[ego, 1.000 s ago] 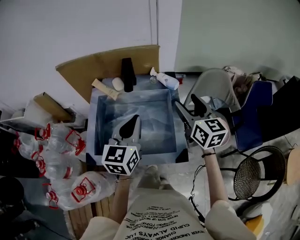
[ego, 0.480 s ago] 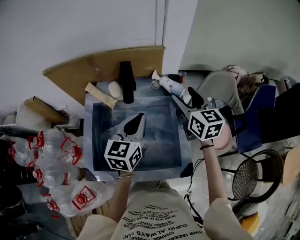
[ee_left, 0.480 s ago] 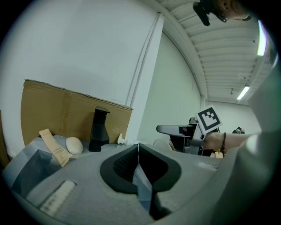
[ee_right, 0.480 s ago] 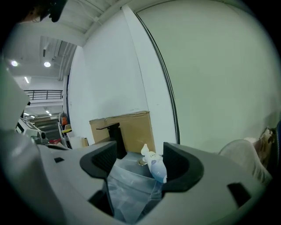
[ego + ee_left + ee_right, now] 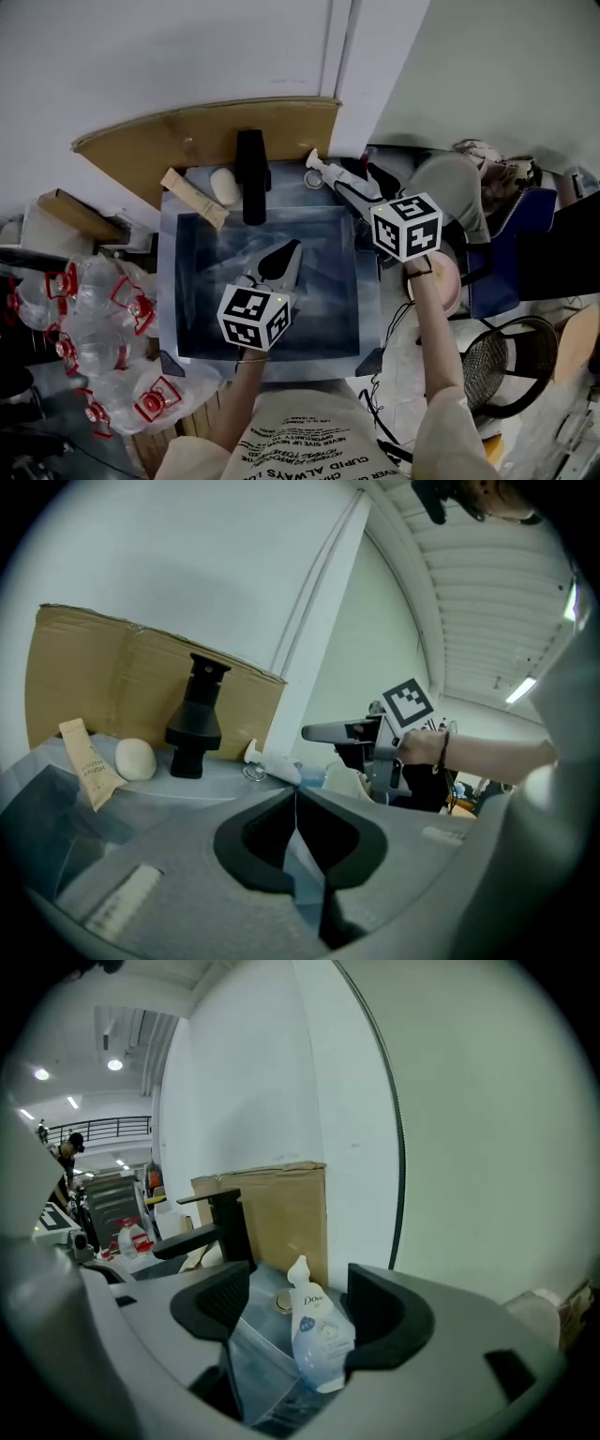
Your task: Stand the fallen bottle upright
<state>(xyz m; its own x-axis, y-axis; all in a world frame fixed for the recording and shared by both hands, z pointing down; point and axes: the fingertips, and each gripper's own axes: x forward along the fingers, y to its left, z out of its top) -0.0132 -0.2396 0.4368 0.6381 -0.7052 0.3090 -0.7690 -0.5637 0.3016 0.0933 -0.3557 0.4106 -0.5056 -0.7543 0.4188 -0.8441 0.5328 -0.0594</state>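
Bottle [image 5: 319, 1330]: one white squeeze bottle lying on its side on the rear right corner of the sink's ledge, with its cap end toward the wall and its base toward the approaching jaws.
Right gripper [image 5: 298, 1283]: the jaws are apart, one on each side of the bottle's body. The bottle lies nearer the right-hand jaw and is not clamped.
Step in hand: probably closing on the body before tipping it up.
Doing it well: centre the body between the pads and grip low on the wide part, not the neck. Then swing the cap upward and set the base flat on the ledge before letting go. The corner is narrow, so a tilted release could drop the bottle into the basin.
Metal ring [image 5: 312, 178]: one, just beside the cap, and best kept clear of the base.
Left gripper [image 5: 296, 803]: the jaws are together with nothing between them. It hovers over the basin, well apart from the bottle.
Sink [image 5: 167, 281]: one, lined with bluish film.
Counted on the ledge: one black faucet [image 5: 251, 173], one soap bar [image 5: 223, 185] and one tube [image 5: 194, 198].
Behind: one cardboard sheet [image 5: 187, 141].
Clear jugs [image 5: 94, 319]: several with red caps, piled left of the sink; the exact number is unclear.
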